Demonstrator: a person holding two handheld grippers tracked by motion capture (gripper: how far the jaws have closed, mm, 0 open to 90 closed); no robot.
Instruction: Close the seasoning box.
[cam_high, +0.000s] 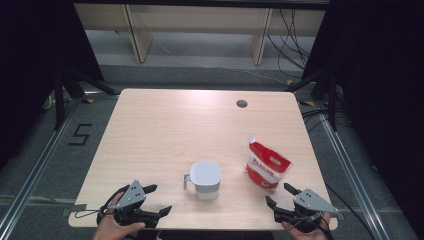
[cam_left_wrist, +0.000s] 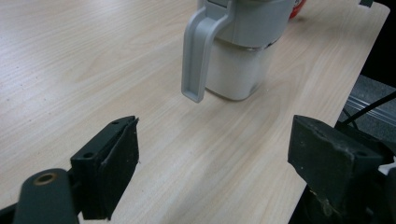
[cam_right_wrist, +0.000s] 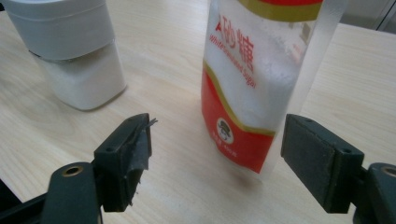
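Note:
A white lidded container (cam_high: 205, 179) with a grey handle stands near the table's front middle; in the left gripper view the container (cam_left_wrist: 240, 56) is just ahead, its handle (cam_left_wrist: 198, 56) facing me. A red and white bag of sugar (cam_high: 266, 165) stands upright to its right; the bag (cam_right_wrist: 254, 79) is close ahead in the right gripper view. My left gripper (cam_high: 158, 199) is open at the front left, nothing between its jaws. My right gripper (cam_high: 280, 194) is open just short of the bag; the jaws stand to either side of it, apart from it.
The wooden table (cam_high: 165, 130) has a dark round hole (cam_high: 242, 103) near its far edge. Its front edge lies right under both hands. Black tripod legs and cables stand on the floor at both sides, and a pale bench frame stands beyond the table.

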